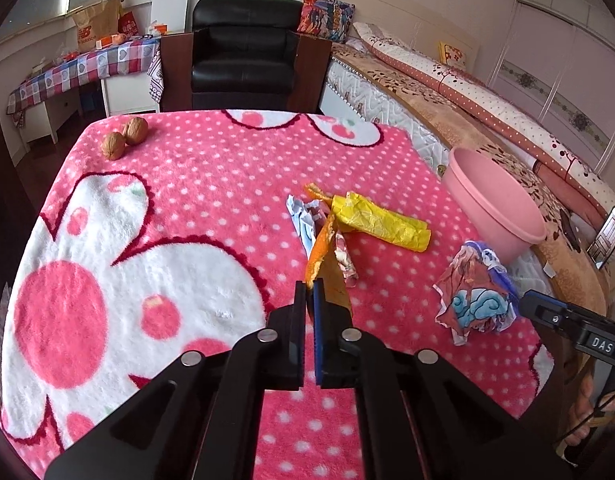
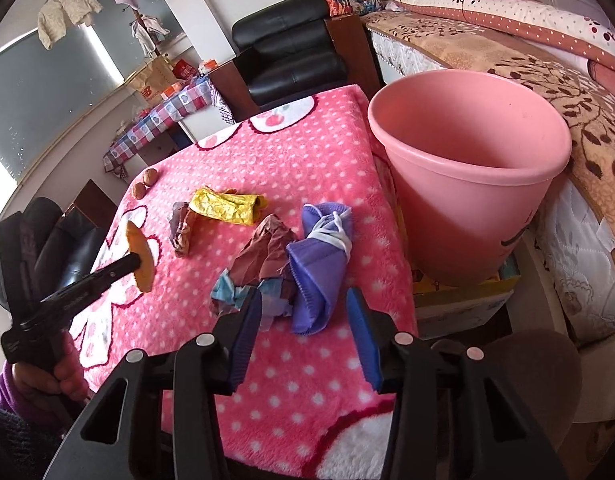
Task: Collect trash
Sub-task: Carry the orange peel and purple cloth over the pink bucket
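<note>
Early in the job, by the look of it. Nothing to see inside the pink bin (image 2: 467, 184), at least in the part that shows.

One piece picked up: an orange peel (image 1: 321, 252), pinched between the pressed-together fingers of the left hand-held gripper (image 1: 308, 292) and lifted above the pink dotted blanket (image 1: 187, 200) on the surface. Not yet dropped in the bin.

Still lying on the blanket:
- a crumpled yellow wrapper (image 1: 381, 220), near the middle
- a crushed scrap of printed paper (image 1: 307, 220) just beside it
- a bigger ball of crumpled paper (image 2: 263, 268), touching a purple face mask (image 2: 319, 264)

Two walnuts (image 1: 125, 138) at the far corner, well apart from the rest. Hard to say whether trash or not.

Right hand-held gripper (image 2: 303, 308) spread wide, holding nothing. Purple face mask right in front of it, lower end lying between the two blue fingers (image 2: 245, 328) in that camera's view. Paper ball just to the left of that. Cannot tell whether the fingers touch either one.

Pink bin standing just off the right edge of the surface, between the surface and the bed (image 2: 547, 80), close to the right hand-held gripper. Farther from the left one, with the peel's path to the bin passing over the yellow wrapper and the paper ball.

Most of the work still left, then: one peel in the air, four pieces down.
</note>
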Available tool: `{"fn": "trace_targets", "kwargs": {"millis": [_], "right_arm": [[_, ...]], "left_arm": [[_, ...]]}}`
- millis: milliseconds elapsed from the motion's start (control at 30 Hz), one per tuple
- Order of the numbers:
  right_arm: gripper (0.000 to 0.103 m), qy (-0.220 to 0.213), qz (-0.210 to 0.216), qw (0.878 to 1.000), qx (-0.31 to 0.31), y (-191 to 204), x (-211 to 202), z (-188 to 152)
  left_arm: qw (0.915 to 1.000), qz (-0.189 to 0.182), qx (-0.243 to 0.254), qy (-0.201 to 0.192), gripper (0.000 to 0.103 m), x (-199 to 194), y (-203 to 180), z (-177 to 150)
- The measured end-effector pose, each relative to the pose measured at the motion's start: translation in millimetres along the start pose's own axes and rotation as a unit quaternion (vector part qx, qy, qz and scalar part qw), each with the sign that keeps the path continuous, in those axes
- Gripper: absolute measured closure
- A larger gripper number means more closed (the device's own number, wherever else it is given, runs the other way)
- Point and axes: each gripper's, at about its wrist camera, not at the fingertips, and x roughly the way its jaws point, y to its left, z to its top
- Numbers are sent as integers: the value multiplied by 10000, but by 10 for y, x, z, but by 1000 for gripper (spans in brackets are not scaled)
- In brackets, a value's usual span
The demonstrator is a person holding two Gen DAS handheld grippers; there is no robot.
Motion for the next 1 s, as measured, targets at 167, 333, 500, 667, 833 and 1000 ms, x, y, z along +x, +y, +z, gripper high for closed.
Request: {"fn": "trace_targets", "kwargs": {"millis": [167, 333, 500, 667, 833, 1000], "right_arm": [[72, 69, -100, 9999, -23, -38, 116, 14], [85, 101, -1, 9999, -55, -23, 160, -31], [85, -298, 133, 9994, -141, -7, -31, 43], [85, -401, 190, 9987, -232, -7, -86, 137], [85, -560, 239, 9980, -180, -60, -147, 169], [85, -659, 122, 9977, 85, -286, -214, 289]], "left_arm": [[9997, -164, 99, -171, 101, -75, -75, 79], [9985, -346, 305, -293, 101, -111, -223, 115], [9972, -471, 453, -376, 101, -108, -373, 191], [9956, -618, 503, -487, 101, -80, -540, 323], [9939, -717, 639, -545, 101, -50, -695, 412], [9924, -805, 757, -549, 101, 21, -851, 491]]}}
